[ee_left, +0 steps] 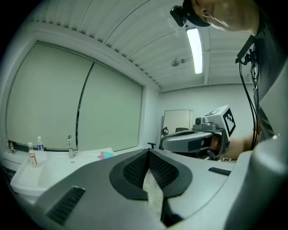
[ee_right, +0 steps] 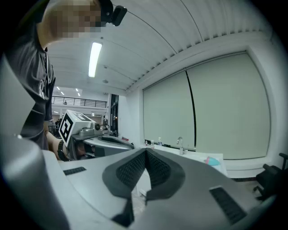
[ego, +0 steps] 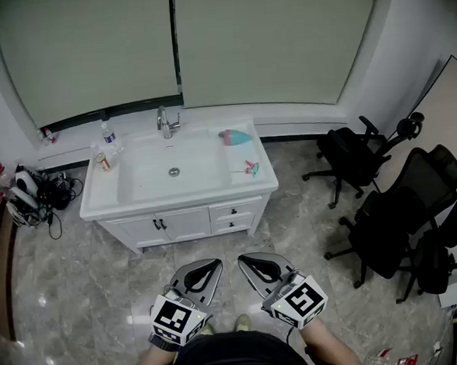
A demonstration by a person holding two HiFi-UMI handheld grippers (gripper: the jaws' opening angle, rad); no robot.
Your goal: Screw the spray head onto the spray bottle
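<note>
Grey marble floor runs up to a white vanity (ego: 214,196) under two drawn blinds, with black office chairs (ego: 387,221) off to the right. On its tabletop the teal spray bottle (ego: 236,137) lies at the back right corner of the sink basin (ego: 138,176). The small pink-and-teal spray head (ego: 249,168) lies apart from it, nearer the front right edge. A clear bottle with a blue label (ego: 110,135) stands at the back left, near the tap (ego: 164,121).

Both tools hang side by side close to the person's body, well short of the vanity. The left gripper (ego: 200,277) has its fingers (ee_left: 137,170) clenched together with nothing between the ribbed pads. The right gripper (ego: 262,271) is likewise pressed closed and empty, its fingers (ee_right: 157,170) meeting along one seam. Neither touches anything.
</note>
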